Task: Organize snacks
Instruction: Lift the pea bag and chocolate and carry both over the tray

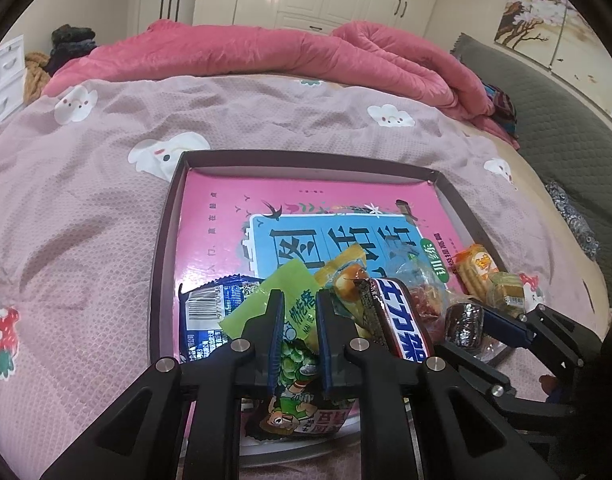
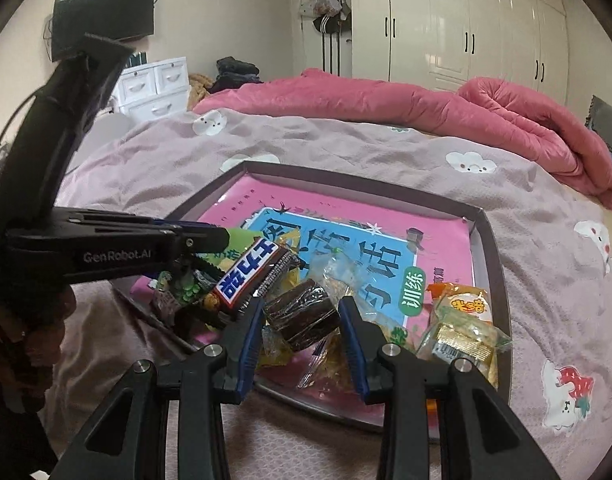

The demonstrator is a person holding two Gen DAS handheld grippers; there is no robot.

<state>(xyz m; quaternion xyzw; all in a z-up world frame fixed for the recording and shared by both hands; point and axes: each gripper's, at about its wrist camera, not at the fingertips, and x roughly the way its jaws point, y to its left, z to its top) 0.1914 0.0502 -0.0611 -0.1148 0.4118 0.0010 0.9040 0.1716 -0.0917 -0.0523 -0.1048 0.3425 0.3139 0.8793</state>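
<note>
A dark-rimmed tray (image 1: 306,158) lined with a pink and blue printed sheet lies on the bed and holds a pile of snacks at its near end. My left gripper (image 1: 299,300) is shut on a green pea snack packet (image 1: 294,360); in the right wrist view it (image 2: 210,236) comes in from the left. A Snickers bar (image 1: 397,320) leans against its right finger. My right gripper (image 2: 302,312) is shut on a dark round cake in clear wrap (image 2: 302,316), just over the tray's near edge. That cake (image 1: 463,324) shows at the right of the left wrist view.
In the tray also lie a blue packet (image 1: 210,308), a red snack in clear wrap (image 1: 425,300), an orange cracker pack (image 2: 461,304) and a green-gold pack (image 2: 461,344). A rolled pink quilt (image 1: 266,52) runs across the far side of the bed; the lilac bedcover (image 1: 86,200) surrounds the tray.
</note>
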